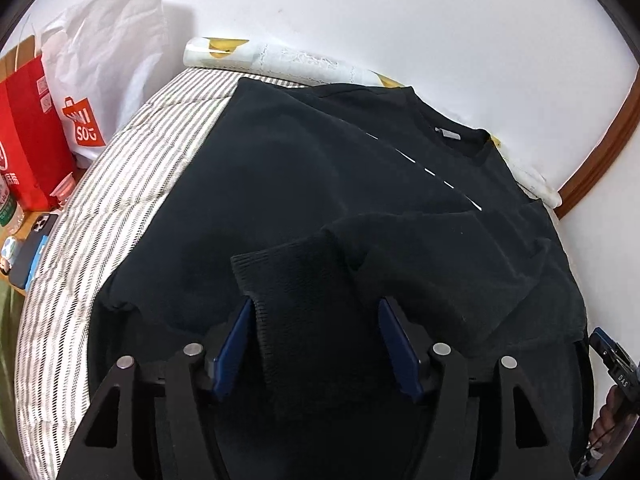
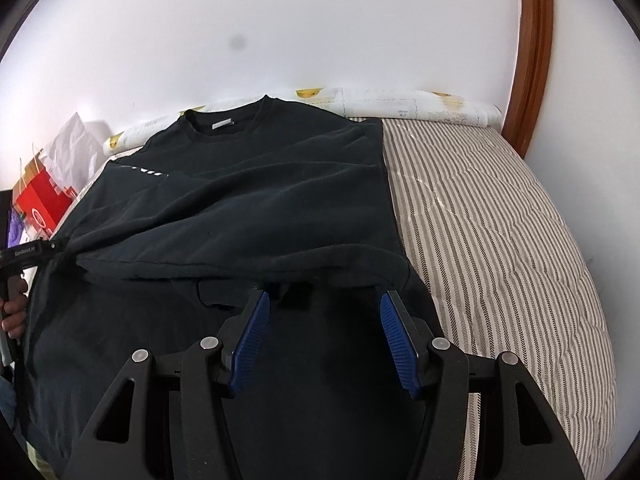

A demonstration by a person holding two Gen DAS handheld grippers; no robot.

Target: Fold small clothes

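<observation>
On the striped bed (image 2: pixel 500 240), the black cotton sweatshirt (image 2: pixel 248 184) lies sleeves-in, the left gripper (image 1: pixel 316 344) spread around a ribbed cuff (image 1: pixel 296 280), the right gripper (image 2: pixel 324 336) spread over the hem; next, probably a lengthwise fold.

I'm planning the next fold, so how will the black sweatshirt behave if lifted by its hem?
The black sweatshirt will probably be floppy: its folded sleeve already drapes in soft creases. It looks thick, with a ribbed cuff, so likely weighty and saggy. It should grip rather than slide on the quilted striped bedding.
</observation>
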